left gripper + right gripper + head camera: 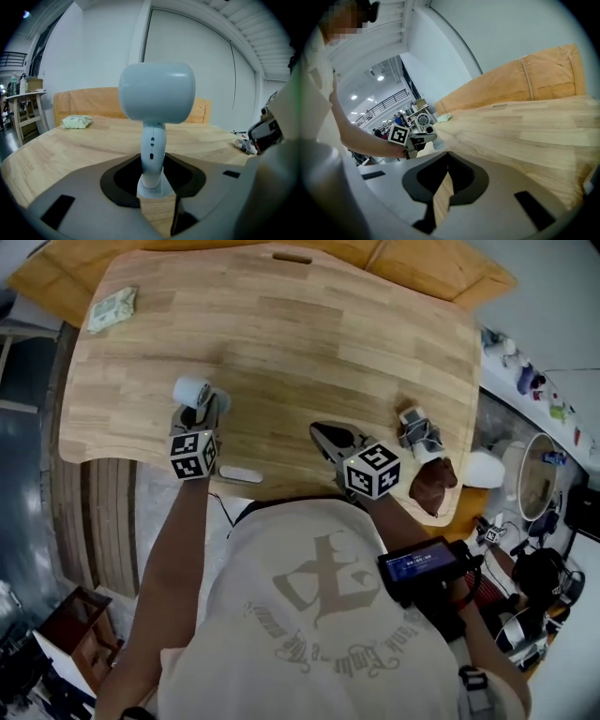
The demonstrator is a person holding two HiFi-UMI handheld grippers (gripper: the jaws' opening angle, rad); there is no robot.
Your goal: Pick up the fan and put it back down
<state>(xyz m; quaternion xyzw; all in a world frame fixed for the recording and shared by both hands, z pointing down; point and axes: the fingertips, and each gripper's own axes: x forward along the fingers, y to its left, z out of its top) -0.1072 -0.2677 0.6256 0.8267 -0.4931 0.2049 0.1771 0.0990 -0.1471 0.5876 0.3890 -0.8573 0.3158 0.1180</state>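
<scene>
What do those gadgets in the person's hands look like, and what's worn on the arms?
The left gripper and right gripper are grey plastic tongs with dark hollows inside the jaws. Each bears a white cube printed with black square markers. The person wears a pale short-sleeved T-shirt with a grey print.

Beyond the fan (192,390) the table (309,343) is open wood to a green packet (112,307) at the far left corner. Right of the fan stands the right gripper (321,430); farther right, grey clutter (419,432) and a brown lump (433,486) crowd the edge.
</scene>
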